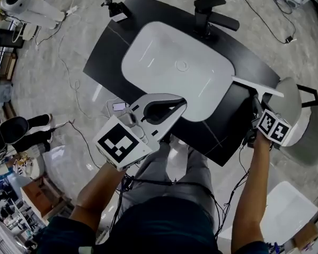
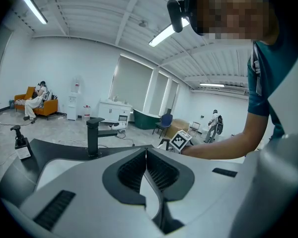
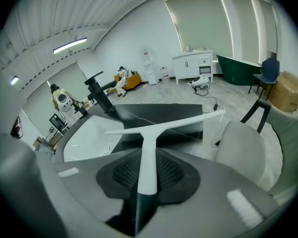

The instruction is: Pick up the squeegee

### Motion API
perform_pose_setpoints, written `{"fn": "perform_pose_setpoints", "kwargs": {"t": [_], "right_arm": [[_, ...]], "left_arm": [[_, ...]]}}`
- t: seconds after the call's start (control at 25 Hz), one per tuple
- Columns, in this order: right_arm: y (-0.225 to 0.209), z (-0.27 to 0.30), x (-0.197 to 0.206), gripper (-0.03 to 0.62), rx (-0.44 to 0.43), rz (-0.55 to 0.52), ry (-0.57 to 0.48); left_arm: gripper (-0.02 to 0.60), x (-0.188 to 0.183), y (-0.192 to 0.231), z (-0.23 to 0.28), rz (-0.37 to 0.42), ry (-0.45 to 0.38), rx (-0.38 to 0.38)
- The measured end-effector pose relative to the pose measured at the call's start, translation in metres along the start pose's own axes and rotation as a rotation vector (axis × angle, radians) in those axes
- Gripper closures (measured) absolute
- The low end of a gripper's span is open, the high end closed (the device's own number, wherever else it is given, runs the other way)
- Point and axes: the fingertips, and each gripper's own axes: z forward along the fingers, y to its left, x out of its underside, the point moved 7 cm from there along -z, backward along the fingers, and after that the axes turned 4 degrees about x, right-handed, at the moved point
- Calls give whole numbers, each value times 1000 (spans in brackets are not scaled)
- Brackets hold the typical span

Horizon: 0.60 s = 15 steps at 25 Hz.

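**Squeegee** (image 3: 149, 142): white, T-shaped. Its handle is clamped between the ribbed black pads of the right hand-held gripper (image 3: 148, 175). The straight blade is set crosswise beyond the jaw tips, over the right end of the table (image 1: 229, 127).

**Left hand-held gripper** (image 2: 146, 157): jaws are pressed together with nothing between them. It is held at the table's near edge.

**Table:** a glossy black slab. A white rounded sink (image 1: 175, 67) is set into it, with a black faucet (image 1: 209, 15) behind. Open floor is seen on all sides.
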Motion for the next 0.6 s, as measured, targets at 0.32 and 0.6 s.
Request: {"fn": "perform_pose_setpoints", "kwargs": {"t": [0.32,0.6], "right_arm": [[13,-65,-28,502,2,26,-134],[46,-135,-66,502,-30,3,-260]], "left_arm": [[575,-29,-12,-32,64,-62,8],[575,-61,-20,-64,109,-137,1]]}}
